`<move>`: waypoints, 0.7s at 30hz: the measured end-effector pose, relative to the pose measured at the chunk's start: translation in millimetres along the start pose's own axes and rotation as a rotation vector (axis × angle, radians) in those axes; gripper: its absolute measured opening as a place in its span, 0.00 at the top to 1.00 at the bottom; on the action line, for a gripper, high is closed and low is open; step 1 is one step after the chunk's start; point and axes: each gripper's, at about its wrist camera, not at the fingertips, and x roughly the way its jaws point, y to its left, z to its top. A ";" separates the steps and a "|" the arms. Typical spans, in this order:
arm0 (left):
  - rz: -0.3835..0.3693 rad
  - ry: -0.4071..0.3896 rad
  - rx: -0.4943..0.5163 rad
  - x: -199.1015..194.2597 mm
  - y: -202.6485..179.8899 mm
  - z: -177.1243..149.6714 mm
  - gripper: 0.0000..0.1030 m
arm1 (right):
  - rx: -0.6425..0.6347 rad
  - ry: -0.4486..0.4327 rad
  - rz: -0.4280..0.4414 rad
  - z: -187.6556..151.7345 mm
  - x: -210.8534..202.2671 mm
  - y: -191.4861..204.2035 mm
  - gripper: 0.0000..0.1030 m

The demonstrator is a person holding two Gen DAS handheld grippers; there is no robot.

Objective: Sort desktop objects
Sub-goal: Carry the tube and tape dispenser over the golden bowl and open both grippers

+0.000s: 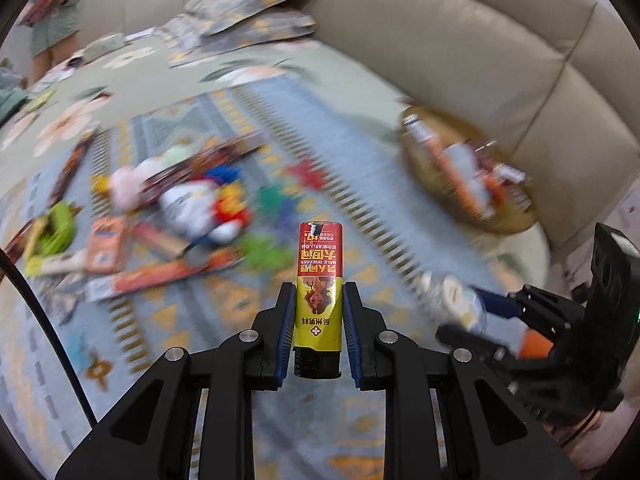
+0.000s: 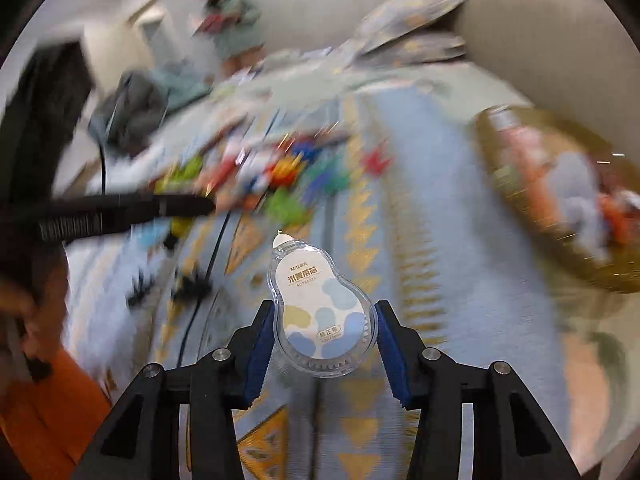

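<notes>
The left gripper (image 1: 318, 316) clamps a red-and-yellow printed lighter (image 1: 319, 286) upright between its blue pads. Ahead to its left lies a blurred heap of colourful toys (image 1: 192, 200); ahead right, a golden woven basket (image 1: 508, 220).

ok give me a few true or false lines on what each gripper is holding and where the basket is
1. The left gripper is shut on a red and yellow printed lighter. True.
2. The right gripper is open and holds nothing. False: it is shut on a clear plastic correction tape cartridge with blue and tan blotches.
3. The round woven golden basket already holds several things. True.
4. The woven basket lies to the left of both grippers. False: it lies ahead to the right in both views.
5. A jumble of colourful toys and packets lies on the patterned blue cloth, ahead and to the left. True.
</notes>
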 end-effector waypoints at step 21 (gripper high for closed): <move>-0.342 -0.031 -0.174 112.4 -98.6 111.3 0.62 | 0.433 -0.135 -0.176 69.3 -50.6 -197.5 0.43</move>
